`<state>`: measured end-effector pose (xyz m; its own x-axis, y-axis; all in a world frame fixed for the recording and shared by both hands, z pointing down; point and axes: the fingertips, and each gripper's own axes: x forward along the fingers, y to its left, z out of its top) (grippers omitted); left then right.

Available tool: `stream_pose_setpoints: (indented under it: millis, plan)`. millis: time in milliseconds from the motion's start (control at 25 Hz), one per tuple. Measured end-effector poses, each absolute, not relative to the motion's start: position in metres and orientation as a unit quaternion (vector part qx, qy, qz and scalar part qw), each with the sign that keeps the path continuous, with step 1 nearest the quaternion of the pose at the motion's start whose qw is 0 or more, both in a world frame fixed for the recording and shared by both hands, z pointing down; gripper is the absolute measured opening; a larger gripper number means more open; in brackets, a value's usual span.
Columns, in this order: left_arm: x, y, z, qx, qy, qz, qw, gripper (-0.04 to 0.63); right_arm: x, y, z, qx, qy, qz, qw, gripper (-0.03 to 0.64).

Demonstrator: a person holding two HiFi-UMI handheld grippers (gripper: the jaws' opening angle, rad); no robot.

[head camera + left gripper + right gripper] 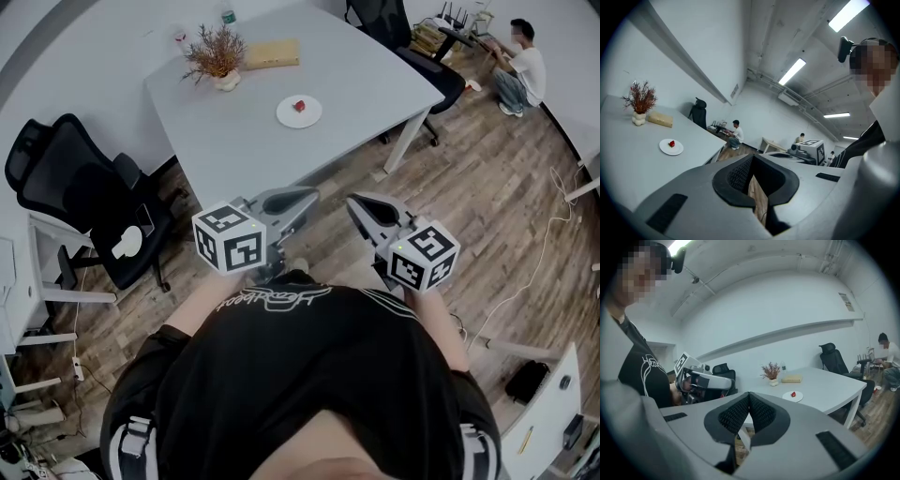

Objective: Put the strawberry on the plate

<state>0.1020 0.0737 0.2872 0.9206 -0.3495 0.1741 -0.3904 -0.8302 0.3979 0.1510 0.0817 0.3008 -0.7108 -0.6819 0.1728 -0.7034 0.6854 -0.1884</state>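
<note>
Your left tool (752,157) has its jaws drawn together at the tips with nothing between them. Your right tool (749,394) is closed pad on pad and is also empty. You hold both close to your chest, side by side with a gap between them. They hang over the wooden floor (487,187), short of the table (234,150). The strawberry (299,105) lies on the plate (286,118), near the plate's middle. The plate sits on the table's right half, well apart from both tools. At the far side of the table a dried plant (216,52) stands in a small vase, with a tan box (272,53) just beside it. 1 black office chair (75,187) stands left of the table, and 1 person (521,67) sits in the far right corner.
</note>
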Motion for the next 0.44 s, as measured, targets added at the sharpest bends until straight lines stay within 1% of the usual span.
stream_pose_setpoints:
  millis: [240, 440]
  plan:
    - [0.1029, 0.0726, 0.2916, 0.955, -0.193, 0.052, 0.218, 0.006, 0.1467, 0.084, 0.3029, 0.375, -0.918, 0.119, 0.048, 0.008]
    - [0.0984, 0.0726, 0.2943, 0.95, -0.197, 0.042, 0.238, 0.006, 0.1453, 0.0867, 0.301, 0.378, -0.918, 0.115, 0.049, 0.009]
